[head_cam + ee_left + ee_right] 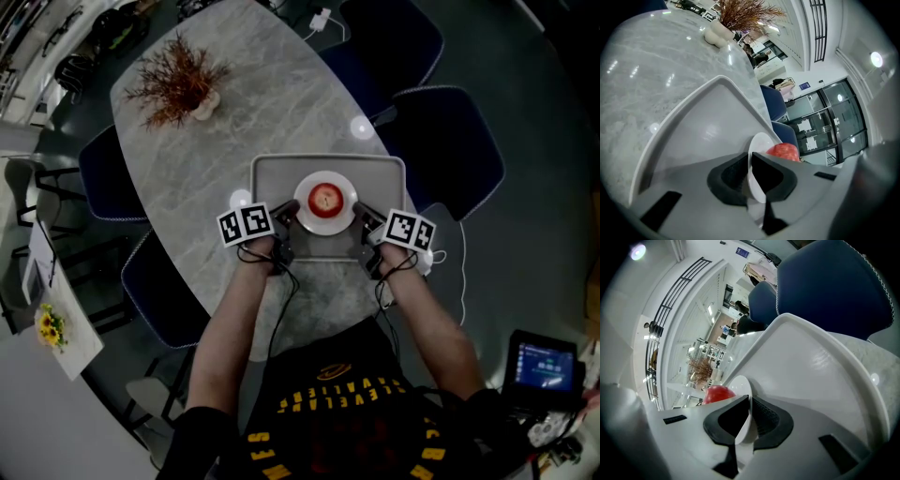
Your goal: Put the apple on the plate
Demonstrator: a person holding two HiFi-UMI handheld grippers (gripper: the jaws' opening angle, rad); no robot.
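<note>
A: What did the grippers hold?
B: The left gripper (287, 216) and the right gripper (362, 219) each pinched opposite rims of the round white plate (325, 227).
A: And the red apple (325, 198)?
B: It sat on that plate, within the grey rectangular tray (272, 178) on the pale marble table (253, 103).

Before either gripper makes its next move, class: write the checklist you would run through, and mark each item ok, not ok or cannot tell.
1. Apple sits on the plate: ok.
2. Left gripper is shut on the plate's rim: ok.
3. Right gripper is shut on the opposite rim: ok.
4. Plate lies within the tray walls: ok.
5. Plate rests flat on the tray rather than being held up: cannot tell.
6. Tray sits fully on the table: ok.
</note>
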